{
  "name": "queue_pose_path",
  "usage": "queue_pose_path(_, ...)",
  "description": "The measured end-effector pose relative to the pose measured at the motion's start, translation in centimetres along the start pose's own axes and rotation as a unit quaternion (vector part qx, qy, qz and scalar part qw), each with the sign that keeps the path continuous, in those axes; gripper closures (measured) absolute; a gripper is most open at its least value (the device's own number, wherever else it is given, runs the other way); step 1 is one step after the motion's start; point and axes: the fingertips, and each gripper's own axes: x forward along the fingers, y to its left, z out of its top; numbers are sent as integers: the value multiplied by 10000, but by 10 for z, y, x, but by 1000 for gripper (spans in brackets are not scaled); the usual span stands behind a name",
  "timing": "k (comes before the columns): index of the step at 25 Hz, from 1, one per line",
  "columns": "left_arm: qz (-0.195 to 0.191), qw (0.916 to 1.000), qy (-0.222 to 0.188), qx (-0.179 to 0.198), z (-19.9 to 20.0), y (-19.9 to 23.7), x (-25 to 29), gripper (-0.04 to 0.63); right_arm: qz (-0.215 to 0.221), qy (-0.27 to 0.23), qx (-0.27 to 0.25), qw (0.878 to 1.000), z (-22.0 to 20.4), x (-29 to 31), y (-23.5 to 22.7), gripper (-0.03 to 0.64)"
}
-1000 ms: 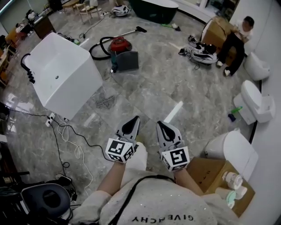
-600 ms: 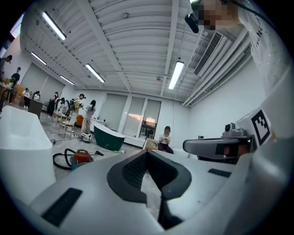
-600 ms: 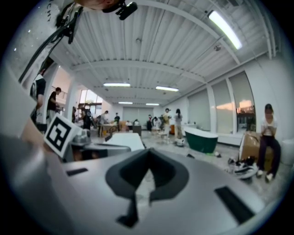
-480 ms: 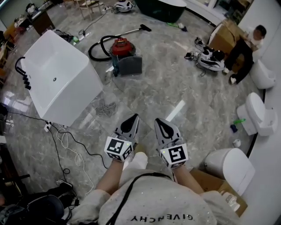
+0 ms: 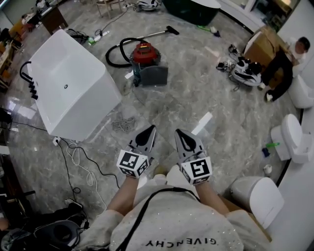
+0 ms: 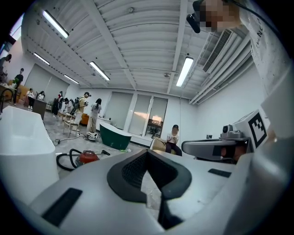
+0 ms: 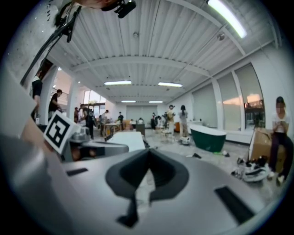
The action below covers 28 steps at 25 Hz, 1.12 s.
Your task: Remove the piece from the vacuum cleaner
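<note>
1. The vacuum cleaner (image 5: 145, 53) sits out on the glossy grey marble-look floor (image 5: 196, 93), well ahead of both grippers. It has a round, shiny red top, with a grey boxy part (image 5: 154, 76) right against its near side. Can't tell from here if that part is attached.
2. A black hose (image 5: 117, 53) loops off its left side. A thin metal wand (image 5: 147, 35) runs away from it to a black nozzle (image 5: 171, 30).
3. The left gripper (image 5: 150, 129) and right gripper (image 5: 179, 133) are side by side, low in the head view. Both have pale hard shells with dark pads. Each one's own view shows the jaws pressed together with nothing between them.
4. A small grey tangle of cord (image 5: 125, 122) lies between the grippers and the vacuum. A white cable (image 5: 81, 162) snakes off to the left.
5. On the left there's a big white bathtub (image 5: 73, 83), smooth and boxy. All I see in its basin is a small dark drain, and a black tap (image 5: 28, 81) is on its edge.
6. Further out there's a dark green tub (image 5: 194, 7) at the top. On the right are a cardboard box (image 5: 262, 41) with a person (image 5: 287, 56) sitting by it, plus white toilets (image 5: 294, 137). The box's contents aren't visible.
</note>
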Motion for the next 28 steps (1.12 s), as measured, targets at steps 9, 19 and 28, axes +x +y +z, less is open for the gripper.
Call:
queue_pose_path(9, 331, 9994, 18, -49, 5, 43, 33, 577, 286, 86, 90, 9995, -2, 55, -30, 603)
queue_pose_path(19, 665, 9978, -31, -60, 25, 99, 114, 577, 1016, 137, -169, 9946, 12, 150, -74, 603)
queue_pose_path(28, 1002, 9947, 91, -198, 29, 134, 169, 577, 1215, 264, -107, 9922, 17, 204, -130, 603)
